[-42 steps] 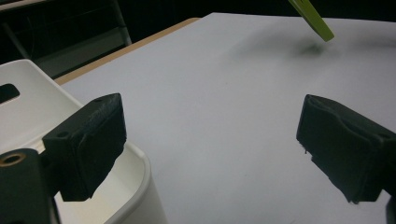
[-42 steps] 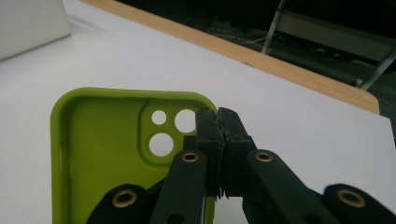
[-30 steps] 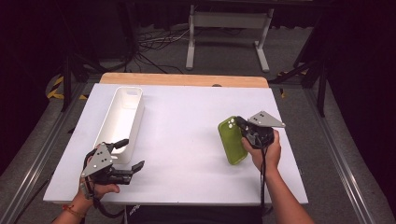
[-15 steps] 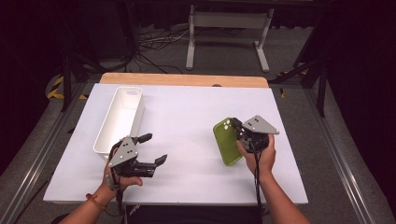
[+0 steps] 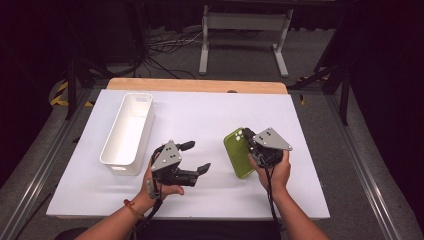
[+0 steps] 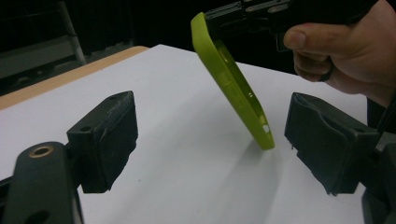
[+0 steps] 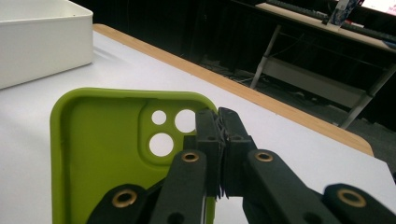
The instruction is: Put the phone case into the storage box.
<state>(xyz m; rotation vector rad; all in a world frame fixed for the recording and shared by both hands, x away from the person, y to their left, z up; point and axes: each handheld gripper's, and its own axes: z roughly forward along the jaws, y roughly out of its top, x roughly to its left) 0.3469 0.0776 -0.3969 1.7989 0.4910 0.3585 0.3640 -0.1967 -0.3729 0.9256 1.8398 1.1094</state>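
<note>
A lime-green phone case [image 5: 237, 153] is held tilted above the white table, its lower end raised clear of the surface. Its hollow inner side is turned upward, with three round camera holes [image 7: 161, 143] near the pinched edge.

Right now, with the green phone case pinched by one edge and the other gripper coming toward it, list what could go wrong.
1. The right gripper pinches the soft lime-green phone case only by a thin edge near the camera cut-outs, so the case could twist or slip out.
2. The case hangs tilted, its lower corner just above the white table; a nudge from the left gripper, whose jaws have just been closing with nothing pressed between them, might knock it loose.
</note>
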